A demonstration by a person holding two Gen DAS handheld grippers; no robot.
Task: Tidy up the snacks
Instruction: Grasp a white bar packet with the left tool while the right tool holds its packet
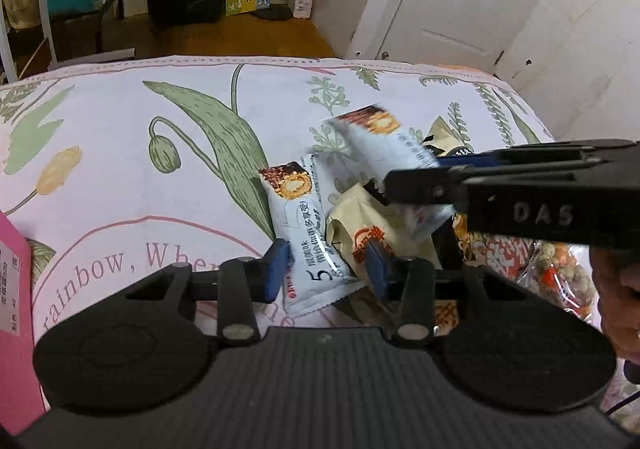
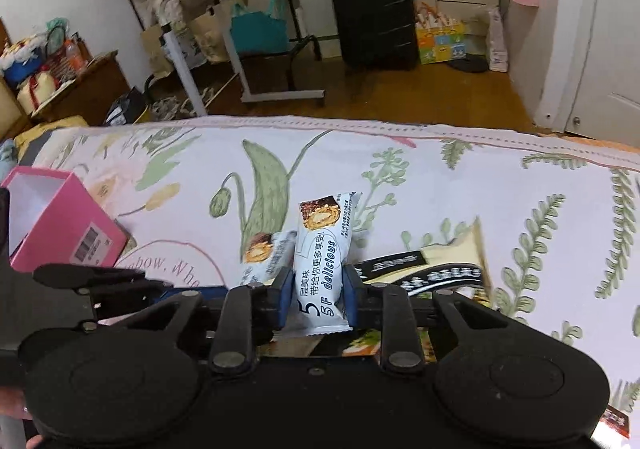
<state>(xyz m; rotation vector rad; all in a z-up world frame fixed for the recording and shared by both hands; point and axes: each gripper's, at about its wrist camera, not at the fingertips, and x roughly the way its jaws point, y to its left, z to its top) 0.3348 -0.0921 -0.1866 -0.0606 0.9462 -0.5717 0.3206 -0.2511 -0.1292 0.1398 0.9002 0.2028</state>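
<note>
Two white snack bars lie among a heap of snacks on the flowered bed sheet [image 1: 120, 121]. My left gripper [image 1: 326, 269] has its blue pads against both long edges of one white bar [image 1: 308, 233], which still rests on the sheet. From the right, my right gripper [image 1: 416, 177] reaches in and is shut on the other white bar [image 1: 380, 145], tilted up and blurred. In the right wrist view the right gripper [image 2: 317, 297] pinches that bar [image 2: 320, 257] near its lower end. The first bar [image 2: 262, 255] lies just to its left.
A beige packet [image 1: 360, 233] and a clear bag of nuts [image 1: 560, 273] lie under and beside the bars. A beige and black packet [image 2: 440, 265] sits to the right. An open pink box [image 2: 60, 217] stands on the sheet at the left. A hand [image 1: 616, 289] holds the right gripper.
</note>
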